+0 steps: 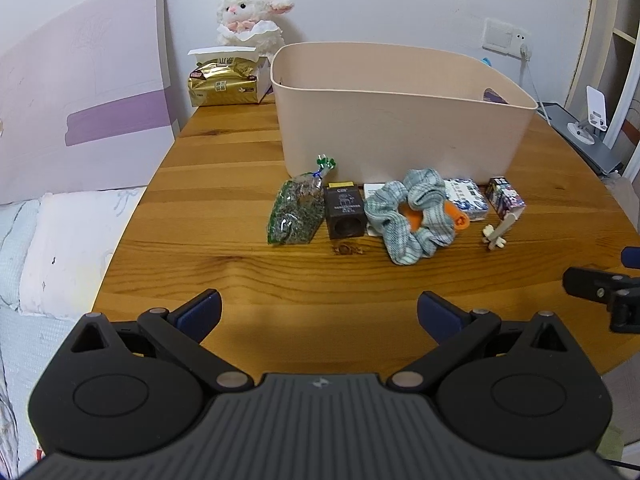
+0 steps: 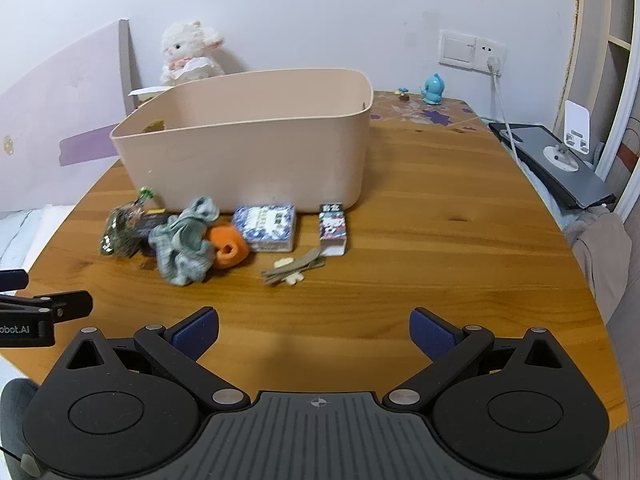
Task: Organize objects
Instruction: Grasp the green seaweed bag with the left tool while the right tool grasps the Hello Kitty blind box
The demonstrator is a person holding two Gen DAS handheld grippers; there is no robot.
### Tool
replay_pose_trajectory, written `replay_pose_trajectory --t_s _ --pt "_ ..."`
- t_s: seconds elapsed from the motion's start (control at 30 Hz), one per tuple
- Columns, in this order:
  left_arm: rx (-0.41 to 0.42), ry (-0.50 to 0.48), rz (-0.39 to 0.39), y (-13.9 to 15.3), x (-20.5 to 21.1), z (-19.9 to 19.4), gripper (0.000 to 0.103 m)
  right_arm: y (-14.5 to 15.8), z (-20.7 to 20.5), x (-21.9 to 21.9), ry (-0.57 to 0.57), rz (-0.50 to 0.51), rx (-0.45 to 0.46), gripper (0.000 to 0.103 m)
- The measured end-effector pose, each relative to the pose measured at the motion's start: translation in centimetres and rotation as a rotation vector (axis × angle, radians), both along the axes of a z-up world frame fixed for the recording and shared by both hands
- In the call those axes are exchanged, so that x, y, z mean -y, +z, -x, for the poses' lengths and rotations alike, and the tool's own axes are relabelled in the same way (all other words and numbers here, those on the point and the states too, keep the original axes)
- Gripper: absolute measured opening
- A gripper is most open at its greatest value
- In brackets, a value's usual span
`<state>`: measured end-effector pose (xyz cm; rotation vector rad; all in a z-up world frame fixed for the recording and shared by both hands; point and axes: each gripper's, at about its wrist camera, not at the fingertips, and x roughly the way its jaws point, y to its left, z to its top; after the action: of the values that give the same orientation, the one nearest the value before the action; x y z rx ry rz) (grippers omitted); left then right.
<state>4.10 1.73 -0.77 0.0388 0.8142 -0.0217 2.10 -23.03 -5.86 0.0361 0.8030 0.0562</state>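
A beige plastic bin [image 1: 400,120] [image 2: 248,148] stands on the wooden table [image 1: 240,276] [image 2: 440,240]. In a row before it lie a bag of green herbs [image 1: 296,212] [image 2: 120,232], a dark brown box [image 1: 344,210], a grey-blue scrunchie [image 1: 412,216] [image 2: 184,240] over an orange object [image 2: 229,249], a blue-white packet [image 1: 466,198] [image 2: 266,226], a small cartoon carton [image 1: 505,198] [image 2: 332,228] and a small wooden plane [image 1: 495,234] [image 2: 290,270]. My left gripper [image 1: 319,314] and right gripper [image 2: 314,332] are open and empty, short of the row.
A plush lamb [image 1: 250,12] and a gold tissue pack [image 1: 224,80] sit at the back left. A blue figurine [image 2: 432,90] stands at the back right. A grey laptop [image 2: 560,164] with a white stand lies off the right edge. A bed [image 1: 60,248] lies left.
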Motion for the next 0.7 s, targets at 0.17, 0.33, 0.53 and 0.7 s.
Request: replay_pose_trajectory --t_s 0.17,0.33,0.53,0.7 --pt "0.004 -0.001 -0.009 -0.5 -0.4 -1.6 0.103 -0.2 -1.7 0.8 -0.024 0.004 0.015 0.103" --pt "0.006 0.020 0.005 -0.8 -1.4 -3.7 0.103 -0.8 -3.8 1.5 -0.043 -0.007 0.015 0.103" --pt "0.004 0.029 0.025 -1.3 -2.7 -6.5 0.103 -1.7 -6.6 1.7 -0.059 0.017 0.017 0.101" --pt "-0.017 0.033 0.015 -2.3 -3.6 -9.0 0.103 -2.5 -9.2 2.2 -0.064 0.035 0.015 0.095"
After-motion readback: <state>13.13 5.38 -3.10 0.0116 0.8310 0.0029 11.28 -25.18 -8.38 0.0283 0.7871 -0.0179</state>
